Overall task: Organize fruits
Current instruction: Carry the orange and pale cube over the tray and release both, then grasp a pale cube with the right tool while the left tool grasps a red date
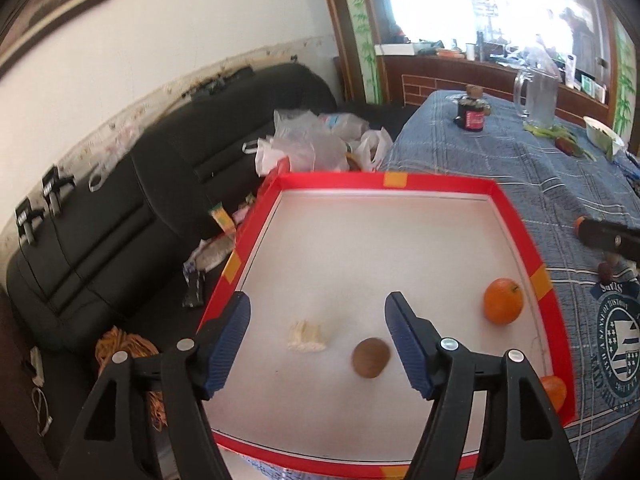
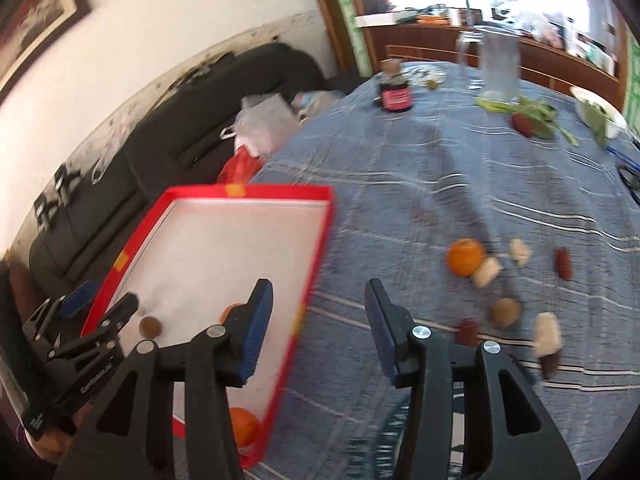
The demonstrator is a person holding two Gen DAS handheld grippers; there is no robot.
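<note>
The left claw (image 1: pixel 318 344) is spread and empty above the red tray (image 1: pixel 516 216). A pale fruit piece (image 1: pixel 307 336) and a brown kiwi (image 1: pixel 370 357) lie between its fingers, an orange (image 1: pixel 503 301) further right. The right claw (image 2: pixel 318 328) is spread over the tabletop (image 2: pixel 420 184); another orange (image 2: pixel 464 257) lies ahead, to its right.

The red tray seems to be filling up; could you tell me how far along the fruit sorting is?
Done: the red tray holds two oranges, a kiwi and a pale piece. In hand: nothing; left gripper and right gripper are open. Left: an orange, kiwi and small pieces on the tablecloth.
</note>
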